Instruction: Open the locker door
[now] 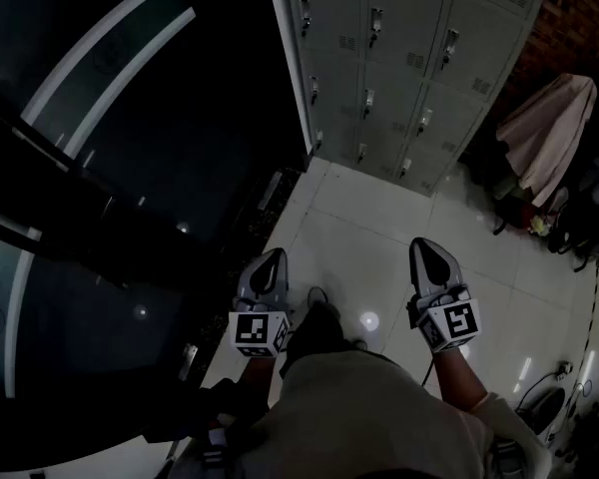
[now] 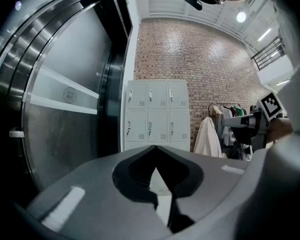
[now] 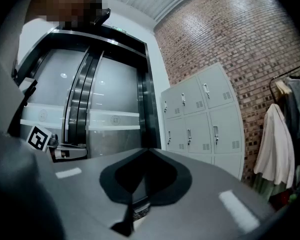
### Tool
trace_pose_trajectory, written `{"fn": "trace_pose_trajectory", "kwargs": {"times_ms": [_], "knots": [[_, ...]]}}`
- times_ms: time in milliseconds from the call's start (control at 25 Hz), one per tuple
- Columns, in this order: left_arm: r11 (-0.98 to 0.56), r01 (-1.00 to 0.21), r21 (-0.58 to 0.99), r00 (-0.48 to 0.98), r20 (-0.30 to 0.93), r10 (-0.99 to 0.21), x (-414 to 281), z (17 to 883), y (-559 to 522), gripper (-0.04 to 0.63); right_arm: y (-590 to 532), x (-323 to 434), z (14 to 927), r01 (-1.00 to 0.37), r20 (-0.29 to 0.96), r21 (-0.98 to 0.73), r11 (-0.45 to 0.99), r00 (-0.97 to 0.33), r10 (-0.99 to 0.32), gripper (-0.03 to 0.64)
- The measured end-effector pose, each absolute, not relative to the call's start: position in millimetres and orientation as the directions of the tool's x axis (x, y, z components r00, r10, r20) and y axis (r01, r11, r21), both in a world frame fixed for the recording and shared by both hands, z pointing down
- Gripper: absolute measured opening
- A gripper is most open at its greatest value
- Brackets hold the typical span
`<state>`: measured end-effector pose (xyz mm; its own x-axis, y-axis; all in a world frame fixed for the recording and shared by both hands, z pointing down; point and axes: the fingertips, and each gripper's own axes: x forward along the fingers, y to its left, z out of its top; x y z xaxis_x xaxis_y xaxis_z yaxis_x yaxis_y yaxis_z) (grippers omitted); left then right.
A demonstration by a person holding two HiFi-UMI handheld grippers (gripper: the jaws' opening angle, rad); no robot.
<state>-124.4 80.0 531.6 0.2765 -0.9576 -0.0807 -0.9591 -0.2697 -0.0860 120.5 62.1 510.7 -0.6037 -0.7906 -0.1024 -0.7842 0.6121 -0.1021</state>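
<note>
Far ahead across the white tiled floor (image 1: 359, 218) stands the grey metal locker bank (image 1: 399, 58), doors seemingly all closed, nearer my right gripper (image 1: 429, 254) than my left gripper (image 1: 272, 264), both pinched together, empty.

Open tiled floor (image 1: 379, 233) runs straight ahead to the locker bank (image 1: 399, 58), a clear lane. A dark glass door (image 1: 130, 138) walls off the left side. On the right, a draped coat (image 1: 551, 133) crowds the corner beside the lockers, and a cable (image 1: 591, 317) trails along the floor's edge.

Glossy white tiled floor (image 1: 379, 238) — a bank of grey lockers (image 1: 399, 58) stands on it.
</note>
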Motion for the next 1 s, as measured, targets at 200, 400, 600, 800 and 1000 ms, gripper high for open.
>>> {"fn": "trace_pose_trajectory", "kwargs": {"times_ms": [200, 400, 600, 800, 1000], "knots": [[-0.283, -0.956, -0.079, 0.289, -0.075, -0.955, -129.4, 548.0, 16.6, 0.048, -0.8, 120.2, 514.8, -0.797, -0.211, -0.131, 0.59, -0.559, -0.802, 0.002], [-0.319, -0.944, -0.085, 0.326, -0.094, -0.941, -143.6, 556.1, -65.0, 0.048, -69.3, 92.5, 533.3, -0.794, -0.168, -0.119, 0.596, -0.575, -0.8, 0.001], [-0.356, -0.931, -0.077, 0.364, -0.124, -0.923, -166.6, 547.0, -184.9, 0.048, -196.8, 56.0, 525.8, -0.782, -0.234, -0.152, 0.604, -0.565, -0.791, 0.002], [-0.378, -0.922, -0.084, 0.387, -0.149, -0.91, -211.0, 526.2, -287.7, 0.048, -308.0, 17.0, 509.5, -0.79, -0.243, -0.125, 0.6, -0.562, -0.791, 0.002], [-0.344, -0.932, -0.112, 0.356, -0.111, -0.928, -244.5, 528.4, -358.2, 0.048, -374.8, -8.7, 515.4, -0.811, -0.187, -0.142, 0.568, -0.541, -0.82, 0.002]]}}
